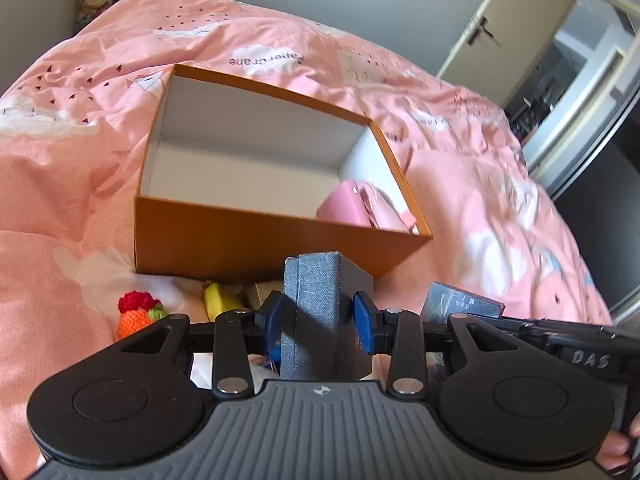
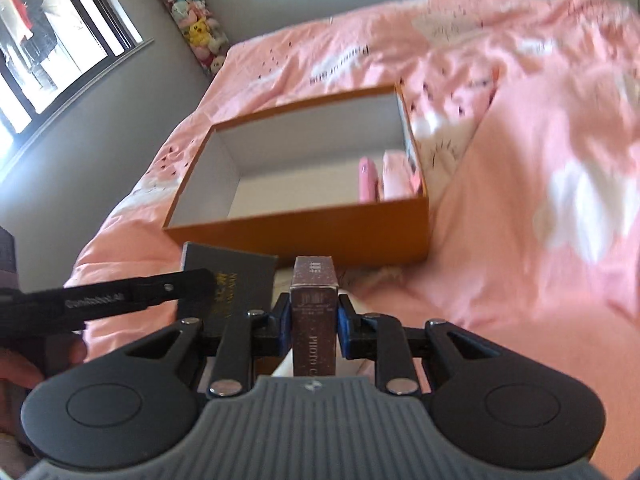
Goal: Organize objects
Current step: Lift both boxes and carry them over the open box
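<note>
Left claw (image 1: 323,322) clamps stiff grey cloth-covered box (image 1: 320,312) across sides; right claw (image 2: 311,330) clamps narrow maroon carton (image 2: 314,312). Both light, rigid; open orange cardboard box (image 1: 256,240) ahead.

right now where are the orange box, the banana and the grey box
orange box (image 1: 256,240), left wrist view, near outer wall
banana (image 1: 218,300), left wrist view, yellow body
grey box (image 1: 316,312), left wrist view, textured side between the pads

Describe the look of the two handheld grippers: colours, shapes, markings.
Both match. The left gripper and right gripper each have a grey ribbed base with a small round emblem, two black rounded lobes with circular insets, black link arms with silver pivots, and blue pads. Seen across, one carries white "DAS" lettering, the other a white line of text.
</note>
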Demonstrator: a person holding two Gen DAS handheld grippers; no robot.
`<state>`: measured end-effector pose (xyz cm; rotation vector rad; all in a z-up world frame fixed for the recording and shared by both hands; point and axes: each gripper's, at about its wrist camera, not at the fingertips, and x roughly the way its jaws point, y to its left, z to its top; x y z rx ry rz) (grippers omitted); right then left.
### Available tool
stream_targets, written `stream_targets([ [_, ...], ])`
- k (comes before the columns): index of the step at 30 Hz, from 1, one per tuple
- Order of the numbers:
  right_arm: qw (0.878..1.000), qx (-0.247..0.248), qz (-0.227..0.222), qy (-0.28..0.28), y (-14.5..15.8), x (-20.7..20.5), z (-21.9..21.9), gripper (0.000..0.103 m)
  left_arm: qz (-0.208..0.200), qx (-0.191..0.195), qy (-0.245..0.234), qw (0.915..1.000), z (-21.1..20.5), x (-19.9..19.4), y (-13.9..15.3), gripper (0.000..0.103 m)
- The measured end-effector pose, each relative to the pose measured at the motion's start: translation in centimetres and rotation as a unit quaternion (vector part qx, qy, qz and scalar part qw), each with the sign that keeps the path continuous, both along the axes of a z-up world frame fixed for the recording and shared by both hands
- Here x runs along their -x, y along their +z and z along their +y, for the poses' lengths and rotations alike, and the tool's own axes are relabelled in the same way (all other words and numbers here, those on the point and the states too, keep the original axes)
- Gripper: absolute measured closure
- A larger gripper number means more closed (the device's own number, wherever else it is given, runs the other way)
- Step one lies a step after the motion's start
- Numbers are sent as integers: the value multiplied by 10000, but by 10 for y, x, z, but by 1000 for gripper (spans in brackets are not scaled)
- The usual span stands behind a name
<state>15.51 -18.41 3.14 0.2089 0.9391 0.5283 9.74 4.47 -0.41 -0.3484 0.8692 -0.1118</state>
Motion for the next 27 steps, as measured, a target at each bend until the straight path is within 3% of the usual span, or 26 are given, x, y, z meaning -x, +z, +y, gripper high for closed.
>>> stream_targets([
  [3,9995,-61,318,-14,-12,14,-1,79,144,-289,-121,9994,-11,1,-6,60],
  [7,9993,211,253,-156,-32,15,9,79,299,-154,-158,9993,-12,2,-13,60],
  [13,9976,287,510,-375,-62,-2,15,79,572,368,-24,9977,3,-2,-17,60],
  [17,9971,262,602,-379,-65,-1,10,78,841,1022,-12,9912,10,-5,-26,62],
  [27,9976,183,633,-202,-59,-2,7,79,676,726,81,9950,3,-4,-22,64],
])
